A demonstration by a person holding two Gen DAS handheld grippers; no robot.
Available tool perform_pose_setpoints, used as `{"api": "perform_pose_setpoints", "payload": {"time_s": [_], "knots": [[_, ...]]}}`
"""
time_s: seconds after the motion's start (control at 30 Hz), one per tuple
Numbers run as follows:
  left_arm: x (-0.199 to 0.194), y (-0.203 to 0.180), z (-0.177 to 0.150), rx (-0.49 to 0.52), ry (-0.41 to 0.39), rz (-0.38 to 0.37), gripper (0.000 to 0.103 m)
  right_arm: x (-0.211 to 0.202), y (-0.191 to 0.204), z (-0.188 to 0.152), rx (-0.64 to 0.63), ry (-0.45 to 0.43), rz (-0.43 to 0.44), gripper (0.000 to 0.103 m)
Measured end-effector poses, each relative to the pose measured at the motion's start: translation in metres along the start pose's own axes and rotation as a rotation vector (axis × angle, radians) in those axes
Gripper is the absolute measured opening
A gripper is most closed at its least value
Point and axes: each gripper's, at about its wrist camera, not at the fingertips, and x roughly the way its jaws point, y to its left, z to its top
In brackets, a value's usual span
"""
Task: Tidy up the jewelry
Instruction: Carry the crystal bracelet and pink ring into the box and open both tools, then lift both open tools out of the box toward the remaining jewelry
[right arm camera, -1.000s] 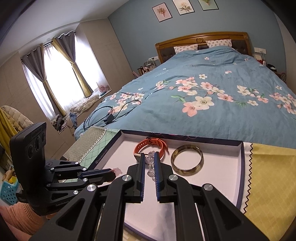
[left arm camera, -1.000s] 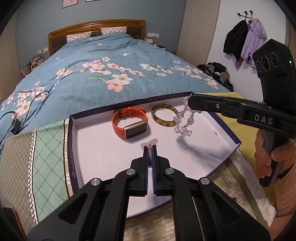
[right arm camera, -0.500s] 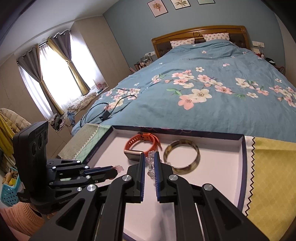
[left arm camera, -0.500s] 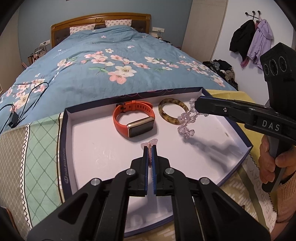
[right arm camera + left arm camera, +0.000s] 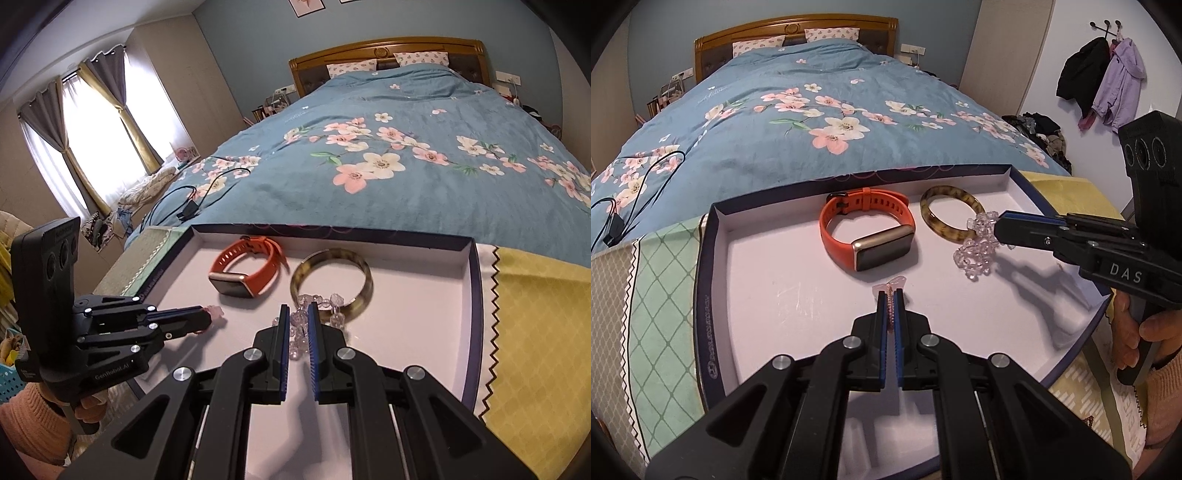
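Your left tongs [image 5: 891, 295] are pinched shut on a thin pink beaded chain with a pale butterfly charm [image 5: 889, 285], low over the tray's white floor at frame centre. Your right tongs [image 5: 295, 312] are clamped narrow on the clear crystal bead bracelet [image 5: 301, 321], which dangles just beside the tortoiseshell bangle [image 5: 951, 218], touching its near rim in the right wrist view.

The tray [image 5: 701, 280] is shallow with a dark blue rim; open white floor lies lower left and lower right of the frame, and along the right wall. The orange smartwatch [image 5: 866, 232] sits upper centre, near the bangle but apart.

Against a second ago: both tongs sit lower and nearer the tray floor, and the bead bracelet has dropped from above the bangle to floor level.

Watch strap rubbery, ribbed with holes; face glossy, gold-edged. Bangle smooth, mottled brown-yellow. Beads faceted, translucent.
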Motion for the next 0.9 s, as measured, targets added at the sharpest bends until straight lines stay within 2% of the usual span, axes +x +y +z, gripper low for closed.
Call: {"api": "perform_pose_setpoints", "payload": {"time_s": [0.27, 0.37, 0.47, 0.5, 0.53, 0.67, 0.87, 0.9], "knots": [[0.011, 0.001, 0.01, -0.009, 0.012, -0.003, 0.004, -0.003, -0.002, -0.001, 0.014, -0.006, -0.031, 0.011], [0.011, 0.002, 0.01, -0.027, 0.009, -0.001, 0.007, -0.009, -0.002, -0.002, 0.013, -0.018, -0.039, 0.016], [0.008, 0.003, 0.01, -0.03, 0.0, 0.016, 0.014, -0.015, -0.003, -0.003, 0.011, -0.025, -0.04, 0.016], [0.007, 0.003, 0.009, -0.033, -0.003, 0.018, 0.022, -0.015, -0.003, -0.004, 0.011, -0.024, -0.04, 0.016], [0.004, 0.003, 0.009, -0.039, -0.009, 0.021, 0.027, -0.016, -0.003, -0.005, 0.011, -0.024, -0.043, 0.016], [-0.01, 0.005, 0.006, -0.051, -0.043, 0.028, 0.032, -0.022, -0.004, -0.007, 0.021, -0.027, -0.038, 0.017], [-0.054, 0.002, -0.005, -0.043, -0.132, 0.035, 0.036, -0.047, 0.007, -0.016, 0.0, -0.065, -0.01, 0.025], [-0.063, 0.001, -0.009, -0.041, -0.152, 0.031, 0.037, -0.052, 0.009, -0.018, -0.005, -0.071, -0.004, 0.03]]}}
